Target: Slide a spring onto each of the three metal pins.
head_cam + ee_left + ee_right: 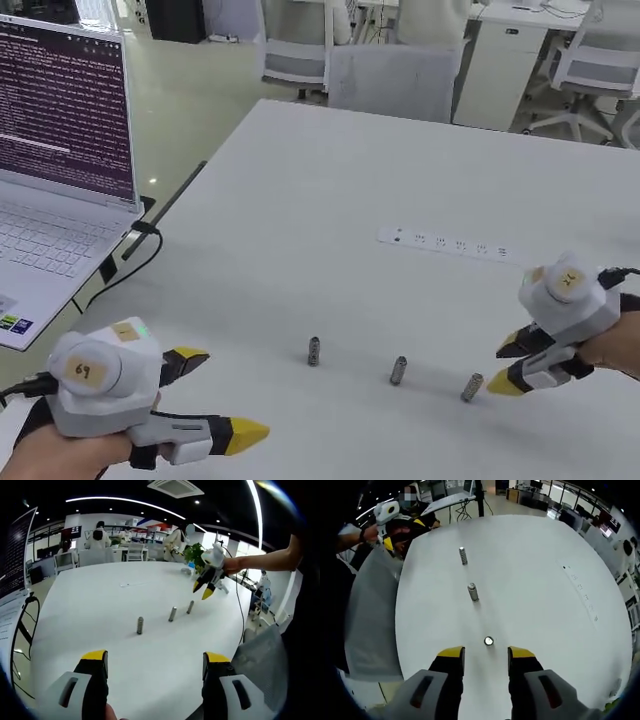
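Note:
Three short upright metal pins stand in a row on the white table (330,200), each with a ribbed grey spring around it: left spring (314,351), middle spring (398,371), right spring (472,387). My right gripper (503,366) is open just right of the right spring, holding nothing. In the right gripper view that spring's top (489,641) sits just ahead of the open right gripper (486,652). My left gripper (222,395) is wide open near the front left, well short of the springs (140,625). The left gripper (155,656) holds nothing.
An open laptop (60,200) stands at the table's left edge with a black cable (150,240) beside it. A white power strip (450,243) lies behind the pins. Office chairs (590,70) stand past the far edge.

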A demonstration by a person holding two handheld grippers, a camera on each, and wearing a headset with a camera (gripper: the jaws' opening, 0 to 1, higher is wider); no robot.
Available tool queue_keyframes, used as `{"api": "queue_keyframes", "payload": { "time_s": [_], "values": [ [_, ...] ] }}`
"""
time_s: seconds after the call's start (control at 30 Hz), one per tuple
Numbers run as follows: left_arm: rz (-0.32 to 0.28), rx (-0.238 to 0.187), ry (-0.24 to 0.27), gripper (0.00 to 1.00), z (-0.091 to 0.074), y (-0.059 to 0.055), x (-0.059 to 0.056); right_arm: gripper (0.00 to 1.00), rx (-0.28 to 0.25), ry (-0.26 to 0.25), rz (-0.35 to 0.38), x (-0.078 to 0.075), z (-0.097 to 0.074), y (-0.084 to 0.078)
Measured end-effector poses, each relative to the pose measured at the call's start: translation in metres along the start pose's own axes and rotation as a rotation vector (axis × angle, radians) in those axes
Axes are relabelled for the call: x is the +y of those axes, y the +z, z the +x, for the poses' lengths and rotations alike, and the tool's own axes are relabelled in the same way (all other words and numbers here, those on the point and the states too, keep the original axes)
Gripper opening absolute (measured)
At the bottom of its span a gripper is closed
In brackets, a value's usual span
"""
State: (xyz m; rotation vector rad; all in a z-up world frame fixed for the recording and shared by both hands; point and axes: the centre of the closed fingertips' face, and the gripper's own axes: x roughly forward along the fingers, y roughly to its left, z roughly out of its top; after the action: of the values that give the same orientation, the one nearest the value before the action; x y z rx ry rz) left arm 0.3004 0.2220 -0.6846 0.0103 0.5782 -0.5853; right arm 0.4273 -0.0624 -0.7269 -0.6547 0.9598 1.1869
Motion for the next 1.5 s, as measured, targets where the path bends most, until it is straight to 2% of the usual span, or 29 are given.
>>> {"api": "queue_keyframes", "payload": {
  "time_s": [0.37, 0.87, 1.2, 1.5],
  "values": [
    [-0.001, -0.002, -0.002, 0.74, 0.0, 0.001, -0.001, 0.37, -0.145, -0.01, 0.152, 0.017, -0.009, -0.008],
    [-0.001, -0.009, -0.003, 0.74, 0.001, 0.005, 0.0, 0.45, -0.293, -0.053, 0.277, 0.038, -0.02, -0.008],
    [0.001, -0.014, -0.004, 0.74, 0.0, 0.007, 0.001, 0.52, -0.371, -0.064, 0.326, 0.059, -0.027, -0.008],
    [0.001, -0.015, -0.006, 0.75, -0.001, 0.008, -0.002, 0.58, -0.412, -0.077, 0.358, 0.072, -0.033, -0.01]
  ]
}}
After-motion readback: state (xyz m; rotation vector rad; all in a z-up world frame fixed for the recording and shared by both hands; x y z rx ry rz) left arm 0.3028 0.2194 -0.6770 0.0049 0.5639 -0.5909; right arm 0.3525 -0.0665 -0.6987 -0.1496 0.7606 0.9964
